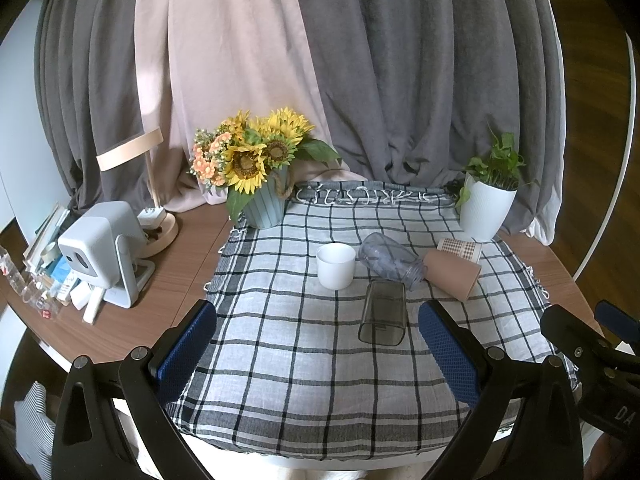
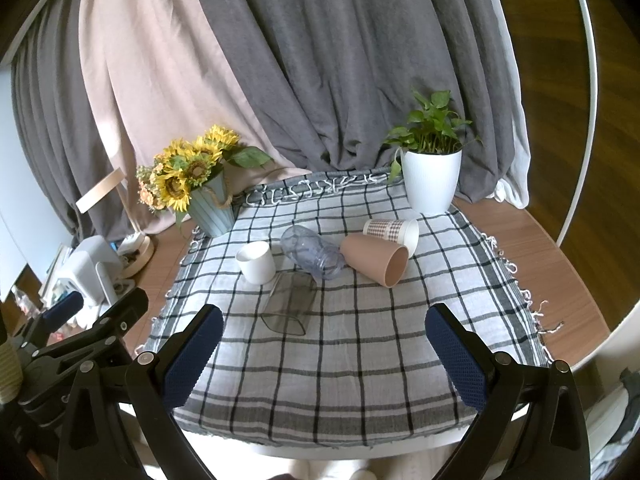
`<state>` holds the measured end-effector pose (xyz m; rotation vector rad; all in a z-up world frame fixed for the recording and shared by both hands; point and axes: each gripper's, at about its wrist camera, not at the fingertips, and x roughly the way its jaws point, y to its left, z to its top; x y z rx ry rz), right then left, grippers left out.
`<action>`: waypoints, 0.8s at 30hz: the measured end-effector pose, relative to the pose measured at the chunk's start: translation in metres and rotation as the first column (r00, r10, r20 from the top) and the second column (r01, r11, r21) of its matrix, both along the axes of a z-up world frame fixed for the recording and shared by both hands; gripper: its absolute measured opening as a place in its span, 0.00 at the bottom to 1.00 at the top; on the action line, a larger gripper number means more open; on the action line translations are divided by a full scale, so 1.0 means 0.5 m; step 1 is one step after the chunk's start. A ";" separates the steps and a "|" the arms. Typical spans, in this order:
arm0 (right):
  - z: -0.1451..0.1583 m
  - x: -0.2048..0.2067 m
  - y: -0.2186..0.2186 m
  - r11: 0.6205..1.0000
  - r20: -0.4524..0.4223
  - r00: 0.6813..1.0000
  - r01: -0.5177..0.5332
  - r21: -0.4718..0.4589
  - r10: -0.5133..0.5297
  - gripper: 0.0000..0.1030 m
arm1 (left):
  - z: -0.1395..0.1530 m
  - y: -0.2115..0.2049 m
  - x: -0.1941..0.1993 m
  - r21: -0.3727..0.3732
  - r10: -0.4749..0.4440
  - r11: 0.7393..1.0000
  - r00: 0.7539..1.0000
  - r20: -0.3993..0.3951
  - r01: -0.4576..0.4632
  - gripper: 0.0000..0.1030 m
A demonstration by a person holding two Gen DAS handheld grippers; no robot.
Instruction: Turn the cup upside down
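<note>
Several cups lie on a checked cloth (image 1: 304,360). A white cup (image 1: 336,266) (image 2: 256,262) stands upright, mouth up. A clear bluish cup (image 1: 390,260) (image 2: 312,254), a smoky square glass (image 1: 383,318) (image 2: 289,304), a tan cup (image 1: 454,274) (image 2: 376,260) and a patterned paper cup (image 1: 459,249) (image 2: 394,231) lie on their sides. My left gripper (image 1: 318,344) and right gripper (image 2: 324,350) are open and empty, held above the cloth's near part, short of the cups.
A sunflower pot (image 1: 262,204) (image 2: 210,210) stands at the cloth's back left, a white plant pot (image 1: 486,210) (image 2: 430,184) at the back right. A lamp (image 1: 160,228), projector (image 1: 100,252) and clutter sit on the wooden table's (image 2: 532,256) left. Curtains hang behind.
</note>
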<state>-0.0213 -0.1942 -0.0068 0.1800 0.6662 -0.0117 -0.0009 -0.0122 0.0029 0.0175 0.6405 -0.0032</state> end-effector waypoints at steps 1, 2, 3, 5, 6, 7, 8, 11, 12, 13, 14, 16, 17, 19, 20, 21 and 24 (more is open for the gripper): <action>0.000 0.000 0.000 1.000 0.000 1.000 0.000 0.000 0.000 0.99 | 0.000 0.000 0.000 0.000 0.000 1.000 1.000 0.000 0.000 1.00; 0.000 0.001 -0.001 1.000 0.000 1.000 0.000 0.001 0.000 0.99 | 0.000 0.002 0.000 0.000 0.000 1.000 1.000 0.000 0.000 1.00; 0.000 0.001 -0.001 1.000 -0.001 1.000 0.001 0.001 -0.001 0.99 | -0.001 0.003 0.000 0.000 0.000 1.000 1.000 0.000 0.000 1.00; 0.001 0.002 0.001 1.000 -0.003 1.000 0.003 0.001 -0.003 0.99 | 0.000 0.002 0.000 0.000 0.000 1.000 1.000 0.000 0.000 1.00; -0.004 0.002 -0.001 1.000 -0.002 1.000 0.002 0.000 -0.002 0.99 | 0.000 0.000 -0.001 0.000 0.000 1.000 1.000 0.000 0.000 1.00; -0.006 0.002 0.001 1.000 -0.003 1.000 0.003 0.001 -0.003 0.99 | -0.001 0.003 0.000 0.001 0.000 1.000 1.000 0.000 0.000 1.00; -0.006 0.002 0.000 1.000 -0.003 1.000 0.003 0.001 -0.003 0.99 | 0.000 0.000 0.000 0.000 -0.001 1.000 1.000 -0.001 0.001 1.00; -0.007 0.003 0.002 1.000 -0.005 1.000 0.002 0.002 -0.002 0.99 | -0.010 -0.003 -0.006 0.001 -0.001 1.000 1.000 -0.001 0.001 1.00; -0.007 0.004 -0.002 1.000 -0.004 1.000 0.002 0.002 -0.002 0.99 | -0.010 -0.002 -0.006 0.002 0.000 1.000 1.000 0.000 0.000 1.00; -0.009 0.004 -0.002 1.000 -0.005 1.000 0.002 0.002 -0.002 0.99 | -0.010 -0.001 -0.006 0.001 0.000 1.000 1.000 0.000 0.000 1.00; -0.010 0.005 -0.003 1.000 -0.005 1.000 0.001 0.002 -0.001 0.99 | -0.011 -0.003 -0.006 0.001 0.000 1.000 1.000 -0.001 0.000 1.00; -0.010 0.007 -0.003 1.000 -0.006 1.000 0.001 0.002 -0.001 0.99 | -0.010 -0.002 -0.006 0.000 0.001 1.000 1.000 0.000 -0.001 1.00; -0.010 0.009 -0.004 1.000 -0.006 1.000 0.001 0.003 -0.001 0.99 | -0.011 -0.003 -0.006 0.002 0.001 1.000 1.000 -0.001 -0.001 1.00; -0.010 0.011 -0.004 1.000 -0.006 1.000 0.002 0.003 -0.002 0.99 | -0.010 -0.001 -0.006 0.003 -0.001 1.000 1.000 -0.001 0.001 1.00; -0.009 0.012 -0.005 1.000 -0.006 1.000 0.003 0.004 -0.003 0.99 | -0.012 -0.005 -0.006 0.004 -0.001 1.000 1.000 -0.003 0.001 1.00; -0.010 0.010 -0.002 1.000 -0.009 1.000 0.004 0.005 -0.004 0.99 | -0.013 -0.008 -0.007 0.004 -0.001 1.000 1.000 -0.004 0.001 1.00; -0.032 0.024 -0.021 1.000 -0.011 1.000 0.004 0.008 -0.004 0.99 | -0.012 -0.006 -0.006 0.005 -0.001 1.000 1.000 -0.004 0.001 1.00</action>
